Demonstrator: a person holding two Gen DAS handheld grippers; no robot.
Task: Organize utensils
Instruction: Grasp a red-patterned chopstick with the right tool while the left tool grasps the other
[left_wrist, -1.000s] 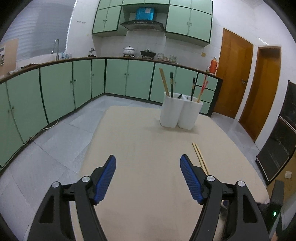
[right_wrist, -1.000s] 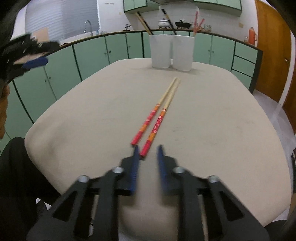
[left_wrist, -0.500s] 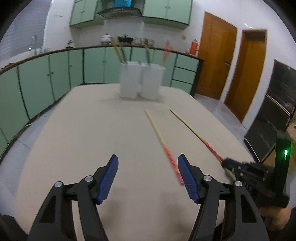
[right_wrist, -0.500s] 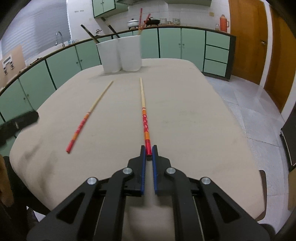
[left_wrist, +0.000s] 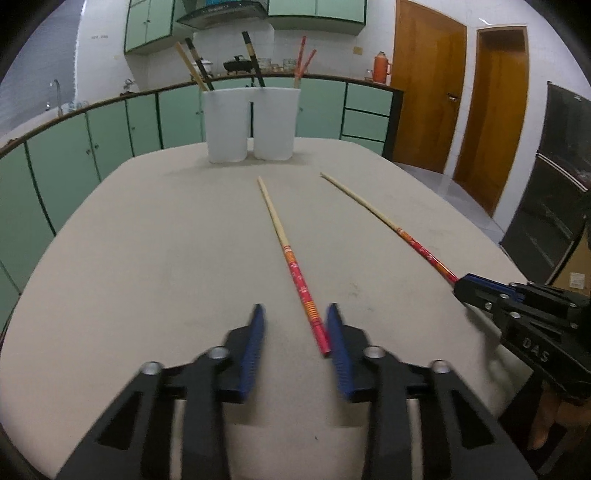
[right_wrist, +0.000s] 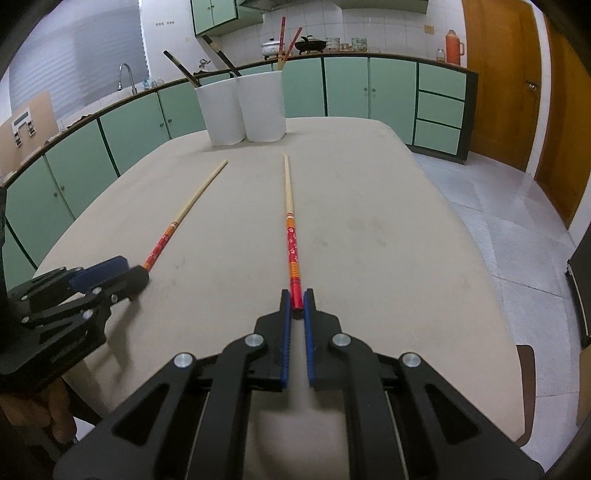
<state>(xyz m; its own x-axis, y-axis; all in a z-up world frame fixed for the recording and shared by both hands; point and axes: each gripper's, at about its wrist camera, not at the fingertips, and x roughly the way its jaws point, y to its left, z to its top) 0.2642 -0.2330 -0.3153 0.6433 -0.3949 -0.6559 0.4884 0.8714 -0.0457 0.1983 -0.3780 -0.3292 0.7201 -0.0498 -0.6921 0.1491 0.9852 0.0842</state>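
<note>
Two long chopsticks with red patterned ends lie on the beige table (left_wrist: 129, 258). My left gripper (left_wrist: 295, 328) is open, its blue fingers on either side of the red end of one chopstick (left_wrist: 291, 258), which also shows in the right wrist view (right_wrist: 177, 225). My right gripper (right_wrist: 296, 299) is shut on the red end of the other chopstick (right_wrist: 290, 221), seen at the right in the left wrist view (left_wrist: 388, 221). Two white holder cups (left_wrist: 251, 125) with several chopsticks stand at the table's far end.
Green kitchen cabinets (left_wrist: 92, 147) run along the far wall and the left. Wooden doors (left_wrist: 428, 85) stand at the right. The table's right edge (right_wrist: 480, 258) drops to a tiled floor.
My left gripper has dropped to the table and narrowed around a chopstick's red end. My right gripper stays shut on its chopstick and has barely moved.
</note>
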